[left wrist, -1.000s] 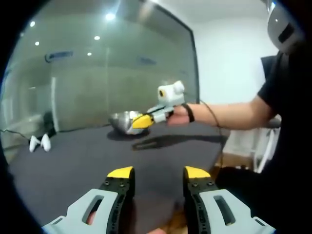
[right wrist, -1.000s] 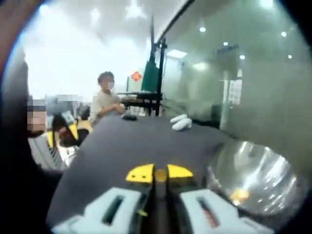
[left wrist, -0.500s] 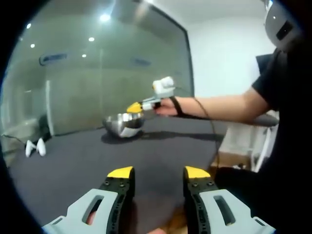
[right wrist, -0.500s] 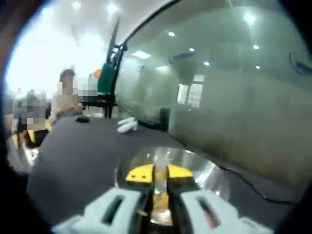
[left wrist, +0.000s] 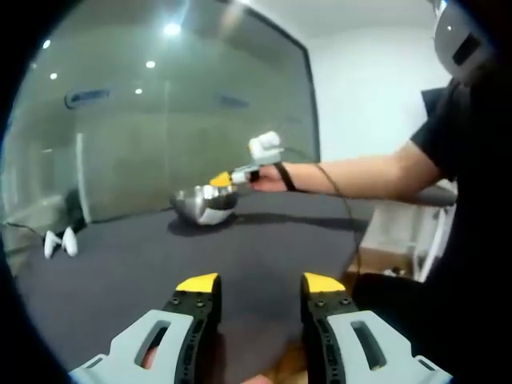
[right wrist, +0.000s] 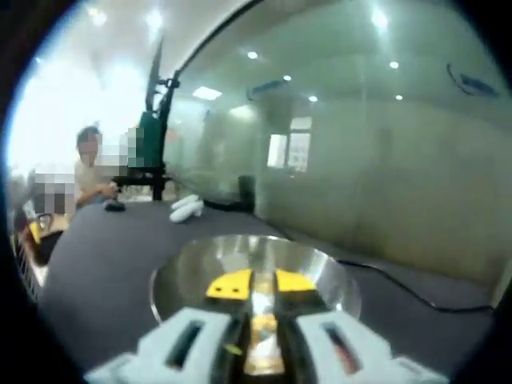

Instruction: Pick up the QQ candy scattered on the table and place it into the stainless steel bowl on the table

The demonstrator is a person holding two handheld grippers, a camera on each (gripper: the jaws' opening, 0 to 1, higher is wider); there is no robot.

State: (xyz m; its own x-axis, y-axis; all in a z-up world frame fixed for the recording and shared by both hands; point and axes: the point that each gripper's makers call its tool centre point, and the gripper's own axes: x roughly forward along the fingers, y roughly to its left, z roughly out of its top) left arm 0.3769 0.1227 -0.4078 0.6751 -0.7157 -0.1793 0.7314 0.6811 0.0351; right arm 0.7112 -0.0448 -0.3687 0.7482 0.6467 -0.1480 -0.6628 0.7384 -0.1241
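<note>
From the left gripper view, the left gripper point(left wrist: 260, 282) stood with its yellow-tipped jaws apart and nothing between them, low over the dark grey table point(left wrist: 120, 272). Ahead of it and a little left sat the round stainless steel bowl point(left wrist: 202, 206). The right gripper point(left wrist: 222, 180), reaching in from the right on an outstretched arm, hung just above the bowl's rim.

The right gripper view looked straight down its own jaws at the bowl point(right wrist: 320, 272), which lay directly beneath the tips. The right gripper point(right wrist: 254, 283) was nearly closed on a small amber QQ candy point(right wrist: 260, 326) — something too small to make out from the other camera.

The step in hand looked like the drop. The next move called for parting the jaws over the bowl's middle — and no lower.

Past the bowl lay two small white objects point(right wrist: 187, 208).
</note>
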